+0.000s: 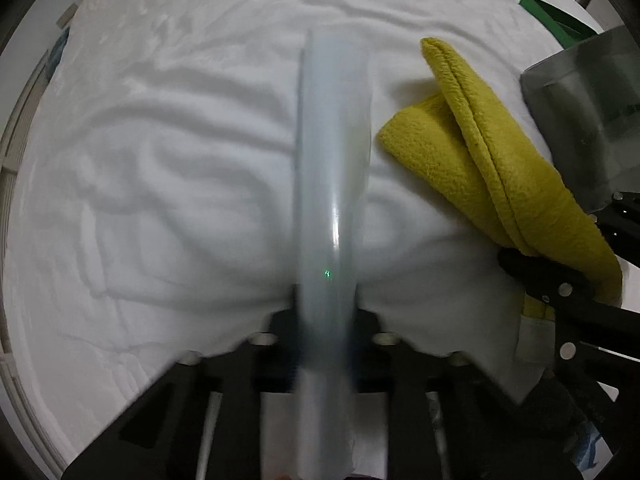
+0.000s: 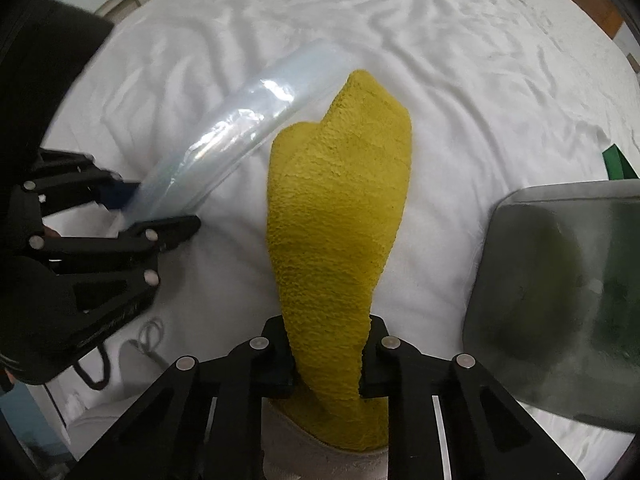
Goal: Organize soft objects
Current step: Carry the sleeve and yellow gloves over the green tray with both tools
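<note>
My left gripper [image 1: 326,320] is shut on a clear plastic bag [image 1: 332,184] that stands out ahead of it over the white bedsheet [image 1: 160,152]. In the right wrist view the bag [image 2: 224,136] and left gripper [image 2: 148,212] show at the left. My right gripper [image 2: 328,340] is shut on a yellow fleece cloth [image 2: 340,208], held above the sheet. In the left wrist view the cloth [image 1: 492,164] hangs to the right of the bag, with the right gripper [image 1: 560,296] at its lower end.
A grey translucent bin [image 2: 560,300] stands at the right, also in the left wrist view [image 1: 588,112]. A green object [image 1: 556,20] lies beyond it. A black cord [image 2: 100,356] lies at lower left. Wrinkled white sheet [image 2: 460,80] covers the bed.
</note>
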